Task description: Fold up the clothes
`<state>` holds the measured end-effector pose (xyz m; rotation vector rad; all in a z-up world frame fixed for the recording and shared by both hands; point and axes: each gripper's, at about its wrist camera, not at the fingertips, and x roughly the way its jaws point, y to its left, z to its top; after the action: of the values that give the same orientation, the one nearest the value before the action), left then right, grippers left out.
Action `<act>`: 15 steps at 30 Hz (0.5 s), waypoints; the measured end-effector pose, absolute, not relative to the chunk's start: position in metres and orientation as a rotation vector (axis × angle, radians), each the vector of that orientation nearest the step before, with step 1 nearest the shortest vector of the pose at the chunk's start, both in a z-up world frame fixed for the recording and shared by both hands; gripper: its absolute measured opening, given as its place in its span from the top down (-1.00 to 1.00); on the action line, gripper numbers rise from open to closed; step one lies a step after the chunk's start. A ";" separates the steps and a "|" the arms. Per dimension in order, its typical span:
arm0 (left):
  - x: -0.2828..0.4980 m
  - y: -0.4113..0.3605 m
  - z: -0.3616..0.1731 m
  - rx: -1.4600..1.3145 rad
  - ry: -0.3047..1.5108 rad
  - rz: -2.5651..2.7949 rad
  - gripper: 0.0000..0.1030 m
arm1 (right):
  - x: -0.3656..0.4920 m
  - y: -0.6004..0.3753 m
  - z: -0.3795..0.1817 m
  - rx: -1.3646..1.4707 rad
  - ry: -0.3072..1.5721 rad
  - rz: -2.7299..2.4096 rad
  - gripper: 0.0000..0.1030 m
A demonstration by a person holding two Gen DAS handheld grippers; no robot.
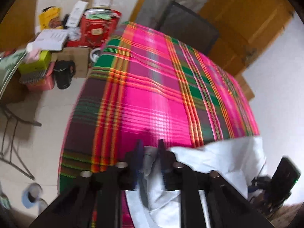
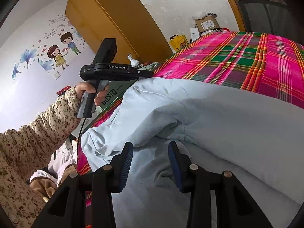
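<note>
A pale blue-white garment (image 1: 218,157) (image 2: 209,114) lies crumpled on a bed covered by a pink, green and orange plaid sheet (image 1: 152,95) (image 2: 237,57). My left gripper (image 1: 150,149) is shut on a fold at the garment's edge, with cloth bunched between its narrow-set fingers. In the right wrist view the same left gripper (image 2: 148,74) is held by a hand in a floral sleeve (image 2: 38,133), at the garment's far left edge. My right gripper (image 2: 150,152) stands open over the garment's near side, its blue pads (image 2: 126,163) wide apart and not pressing the cloth.
Boxes, a red bag (image 1: 95,28) and a black mug (image 1: 63,74) crowd the floor left of the bed. A dark flat cushion (image 1: 188,28) lies at the bed's far end before a wooden wardrobe (image 1: 247,19). A green box (image 2: 114,95) sits at the bed's left edge.
</note>
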<state>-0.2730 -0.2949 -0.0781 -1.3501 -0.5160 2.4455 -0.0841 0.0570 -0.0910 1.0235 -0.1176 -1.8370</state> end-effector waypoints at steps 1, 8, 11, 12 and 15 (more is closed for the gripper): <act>-0.270 -0.299 -0.079 -1.333 -0.546 2.461 0.80 | -0.084 0.057 -0.091 1.025 -0.119 -1.837 0.24; -0.254 -0.321 -0.083 -1.272 -0.712 2.477 0.81 | -0.086 0.058 -0.093 1.035 -0.127 -1.834 0.24; -0.256 -0.328 -0.085 -1.264 -0.764 2.482 0.80 | -0.087 0.058 -0.093 1.039 -0.131 -1.833 0.24; -0.258 -0.330 -0.087 -1.263 -0.781 2.485 0.80 | -0.087 0.058 -0.094 1.040 -0.132 -1.832 0.24; -0.261 -0.343 -0.094 -1.251 -0.902 2.516 0.94 | -0.088 0.058 -0.094 1.044 -0.136 -1.831 0.24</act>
<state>-0.2611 -0.3428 -0.0938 -1.2508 -0.9016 2.5163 -0.0877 0.0584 -0.0944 1.0442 -0.1356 -1.8310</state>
